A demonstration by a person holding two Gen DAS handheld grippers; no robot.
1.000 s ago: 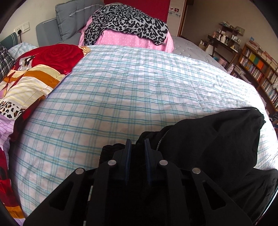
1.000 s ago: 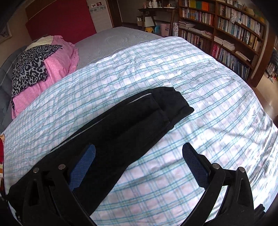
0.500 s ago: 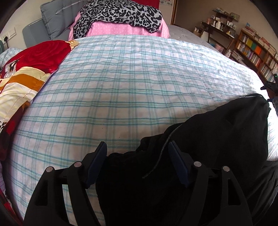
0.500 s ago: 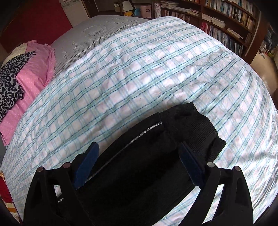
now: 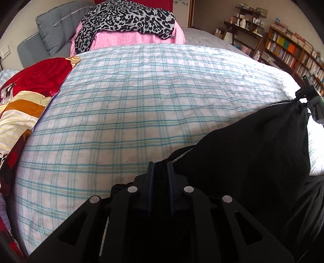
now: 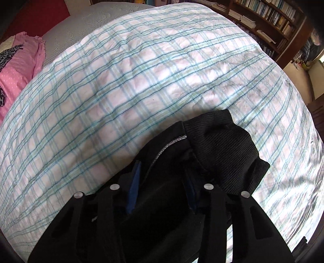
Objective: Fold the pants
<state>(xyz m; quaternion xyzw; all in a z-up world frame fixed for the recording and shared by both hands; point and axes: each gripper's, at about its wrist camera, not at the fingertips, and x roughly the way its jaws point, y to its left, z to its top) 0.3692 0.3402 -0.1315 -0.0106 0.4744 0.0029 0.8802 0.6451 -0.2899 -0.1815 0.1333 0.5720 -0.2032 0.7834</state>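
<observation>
Pants (image 5: 253, 153), black soft fabric with a thin silver side stripe, lie along the near edge of the bed on the quilt (image 5: 141, 101) (pale plaid in green and blue lines). Long axis runs left to right across the near side, one end under each hand-held tool.

Left gripper (image 5: 160, 174): jaws closing, nearly together, black cloth pinched between the blue pads at the left end of the garment. The rest of the pants stretches away to the right from this grip, rising to a taut corner at the far right of the left view, where a bit of the other tool shows.

Right gripper (image 6: 162, 182): jaws closing over a bunched fold of the black fabric, just short of the ribbed knit cuff (image 6: 226, 145), which lies beyond and to the right of the fingertips. Cloth sits between the pads and the left pad looks pressed into it; the right pad is half buried in dark fabric, so a firm hold is likely but not certain.

Judgement: each hand has its own end, so neither is nearer overall. A fold should bring one end across toward the other along that left-right axis.

Far end of bed: pink dotted bedding (image 5: 129, 38) with a leopard-print cloth (image 5: 125, 18) on top, well apart from the pants.
</observation>
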